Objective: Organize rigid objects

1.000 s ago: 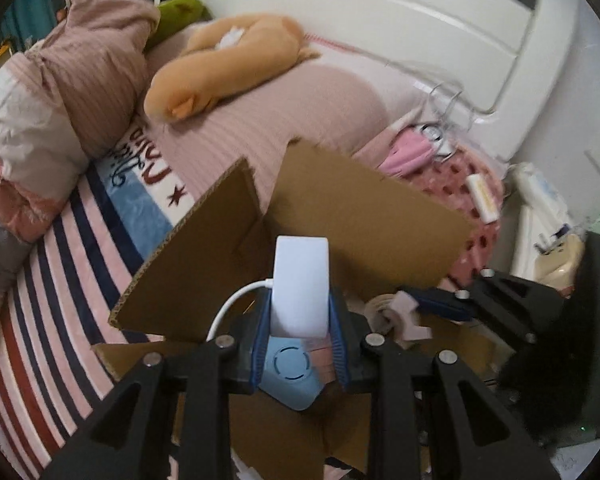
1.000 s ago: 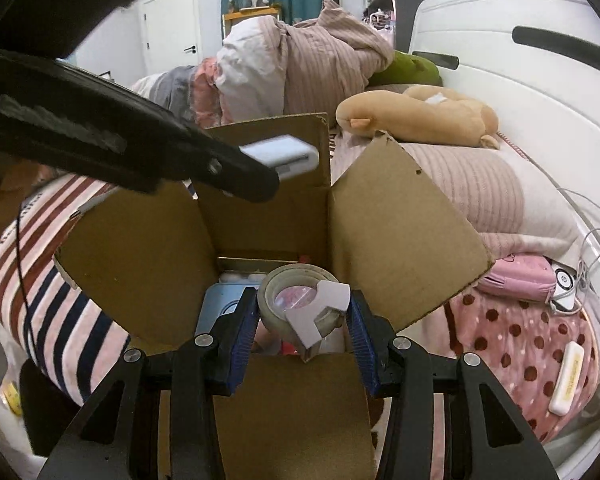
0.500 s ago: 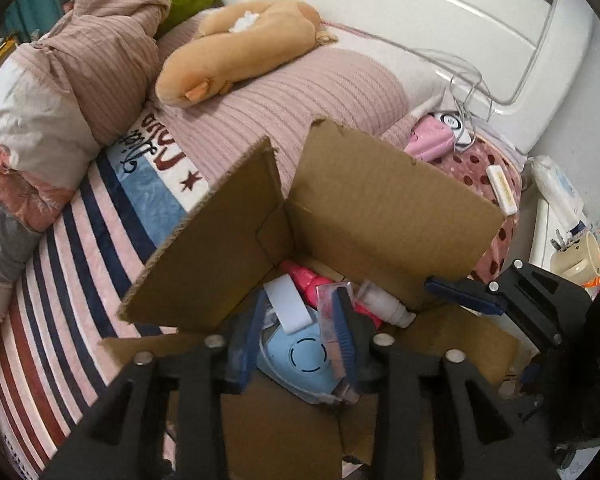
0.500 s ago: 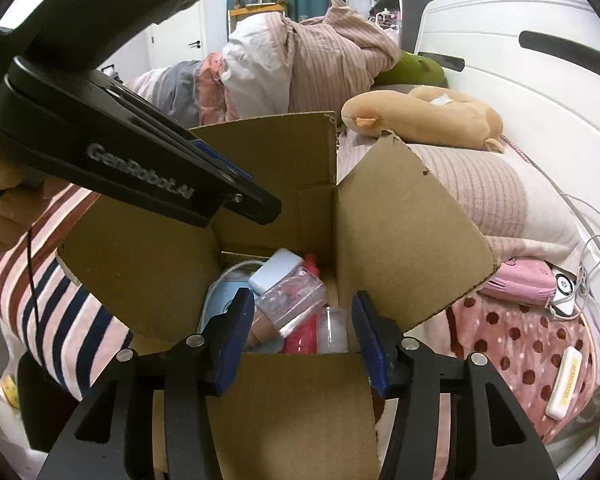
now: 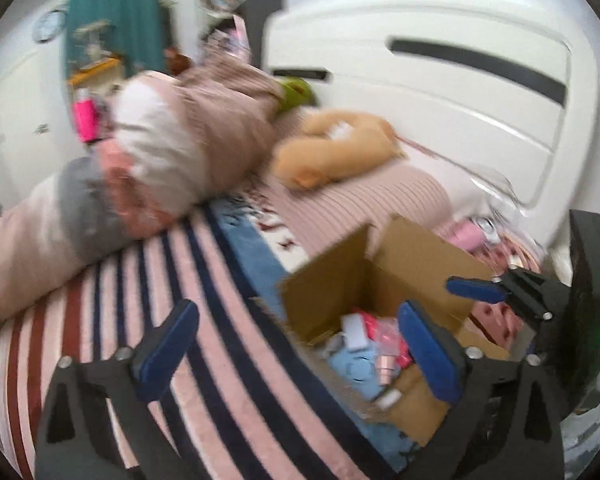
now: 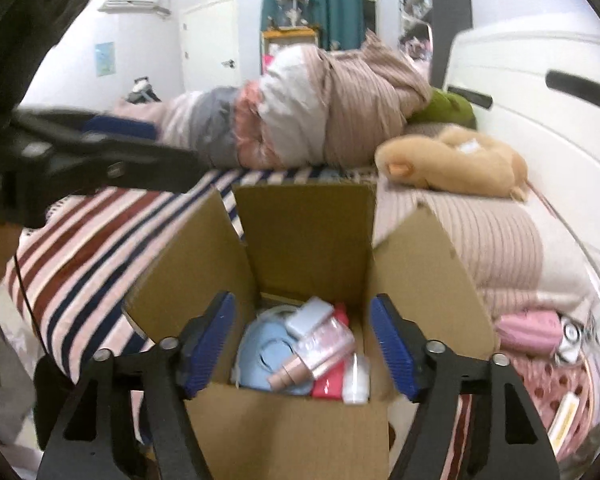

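Both of my tools are empty. Left hand-held gripper [image 5: 296,346] is spread wide, its blue pads far apart with nothing between them, and it hangs over the striped blanket [image 5: 148,280] on the bed, with the cardboard box [image 5: 416,264] off to its right. That view is blurred, so I can make out only a jumble of blue, white and pink things inside the box.

Right hand-held gripper [image 6: 302,346] is also wide open and holds nothing; it sits just above the near edge of the cardboard box [image 6: 306,236], whose four flaps stand open. From left to right inside the box I see a round light-blue device [image 6: 262,354] lying against the left wall, a small white block [image 6: 310,316] resting on top of it, a clear bottle [image 6: 322,346] with a tan cap lying tilted across the middle, a red packet [image 6: 330,384] under it, and a white bottle [image 6: 356,378] by the right wall.

Beyond the box, a rolled quilt [image 6: 320,104] lies across the bed, and to its right a tan plush toy [image 6: 456,166] rests on a ribbed pink pillow [image 6: 496,240]. At the far right a pink pouch [image 6: 530,330] lies on the spotted sheet.
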`<control>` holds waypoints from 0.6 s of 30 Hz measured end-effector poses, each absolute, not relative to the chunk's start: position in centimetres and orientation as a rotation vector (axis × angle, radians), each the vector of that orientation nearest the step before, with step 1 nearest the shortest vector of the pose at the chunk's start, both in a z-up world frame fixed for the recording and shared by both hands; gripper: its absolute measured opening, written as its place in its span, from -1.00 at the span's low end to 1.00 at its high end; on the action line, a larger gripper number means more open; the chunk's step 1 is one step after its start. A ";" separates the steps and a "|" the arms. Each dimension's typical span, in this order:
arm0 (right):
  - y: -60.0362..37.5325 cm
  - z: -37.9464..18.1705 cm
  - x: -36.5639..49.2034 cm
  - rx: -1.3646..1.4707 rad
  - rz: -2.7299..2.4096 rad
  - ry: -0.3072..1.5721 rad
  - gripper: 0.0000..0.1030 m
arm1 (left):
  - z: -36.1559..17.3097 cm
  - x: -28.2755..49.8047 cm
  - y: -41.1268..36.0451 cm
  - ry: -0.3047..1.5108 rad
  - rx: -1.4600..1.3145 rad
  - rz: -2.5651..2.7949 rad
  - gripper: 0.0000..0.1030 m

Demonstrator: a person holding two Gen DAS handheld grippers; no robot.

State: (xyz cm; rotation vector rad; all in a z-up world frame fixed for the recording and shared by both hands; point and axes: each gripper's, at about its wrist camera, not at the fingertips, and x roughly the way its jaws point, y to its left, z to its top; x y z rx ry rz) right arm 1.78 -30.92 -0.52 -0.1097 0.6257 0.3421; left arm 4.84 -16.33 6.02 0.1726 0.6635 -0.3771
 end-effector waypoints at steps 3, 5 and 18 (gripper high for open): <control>-30.8 0.9 1.6 -0.112 0.382 0.575 0.64 | 6.1 3.7 -14.1 0.627 0.100 -0.316 0.98; -30.7 1.8 1.6 -0.117 0.404 0.537 0.77 | 5.8 3.0 -12.4 0.612 0.052 -0.268 0.98; -30.0 2.1 1.6 -0.052 0.489 0.477 0.89 | 4.0 1.1 -8.2 0.563 -0.041 -0.143 0.98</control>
